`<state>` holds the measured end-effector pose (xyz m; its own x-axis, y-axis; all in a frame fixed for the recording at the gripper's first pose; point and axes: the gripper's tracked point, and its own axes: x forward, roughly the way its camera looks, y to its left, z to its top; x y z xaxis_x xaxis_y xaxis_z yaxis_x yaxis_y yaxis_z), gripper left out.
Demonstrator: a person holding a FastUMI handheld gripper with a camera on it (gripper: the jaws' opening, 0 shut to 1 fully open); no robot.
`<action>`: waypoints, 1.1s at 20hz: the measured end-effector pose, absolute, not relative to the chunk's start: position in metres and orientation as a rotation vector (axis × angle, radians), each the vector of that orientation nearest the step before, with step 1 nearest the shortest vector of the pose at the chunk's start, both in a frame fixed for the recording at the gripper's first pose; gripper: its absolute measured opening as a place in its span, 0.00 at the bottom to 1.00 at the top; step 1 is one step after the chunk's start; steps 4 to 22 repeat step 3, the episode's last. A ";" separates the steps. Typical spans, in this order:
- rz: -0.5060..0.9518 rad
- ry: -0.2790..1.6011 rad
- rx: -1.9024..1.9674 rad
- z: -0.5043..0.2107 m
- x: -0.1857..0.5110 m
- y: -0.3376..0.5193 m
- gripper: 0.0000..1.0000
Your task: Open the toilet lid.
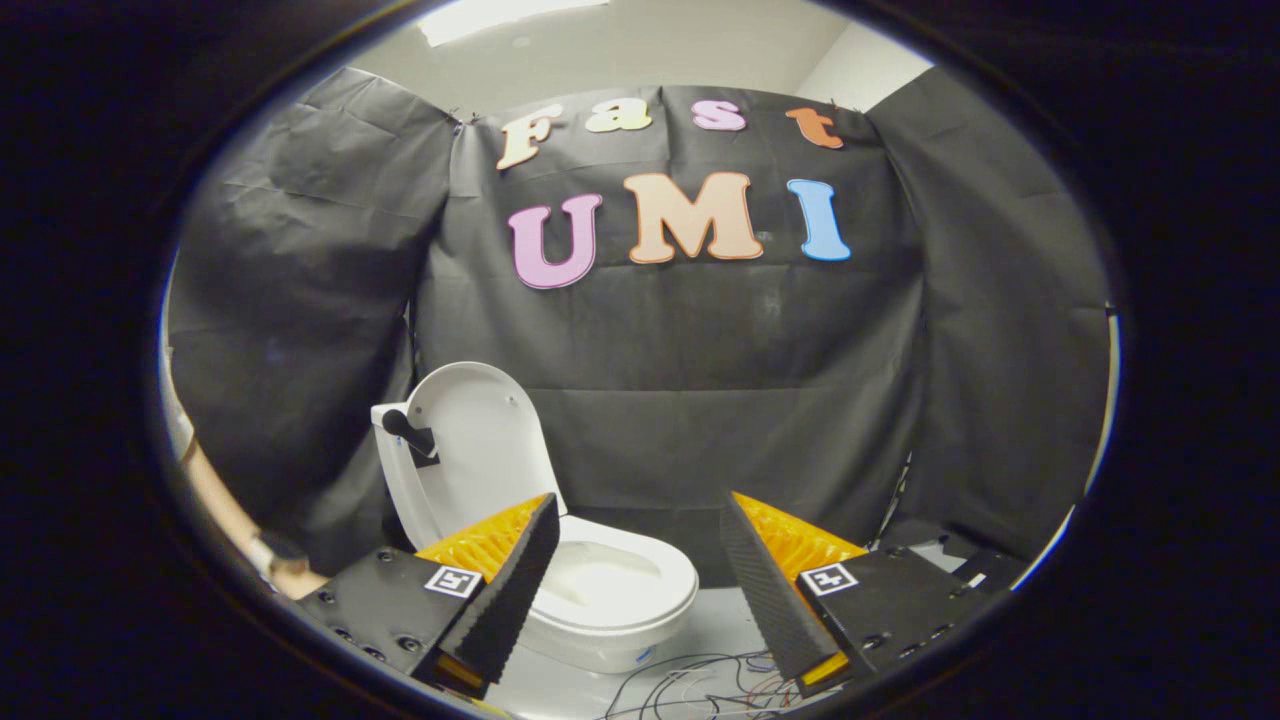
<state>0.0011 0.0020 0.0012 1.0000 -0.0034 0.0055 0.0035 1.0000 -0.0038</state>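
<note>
A small white toilet [610, 590] stands on the white floor just ahead of my left finger. Its lid [480, 440] is raised upright and leans back toward the black cloth wall. A black handle [408, 432] sticks out from the lid's left edge. The seat and bowl lie uncovered. My gripper [640, 580] is open, with the fingers [505, 600] wide apart and nothing between them. The left finger overlaps the toilet's near left side in the view; I cannot tell whether it touches.
Thin wires [700, 685] lie tangled on the floor between the fingers, in front of the toilet. A person's forearm [225, 515] reaches in at the far left. Black cloth walls close the booth on three sides.
</note>
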 end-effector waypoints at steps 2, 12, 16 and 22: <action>-0.003 -0.006 -0.004 0.002 0.000 0.002 1.00; -0.003 -0.005 -0.004 0.000 0.001 0.001 1.00; -0.003 -0.005 -0.004 0.000 0.001 0.001 1.00; -0.003 -0.005 -0.004 0.000 0.001 0.001 1.00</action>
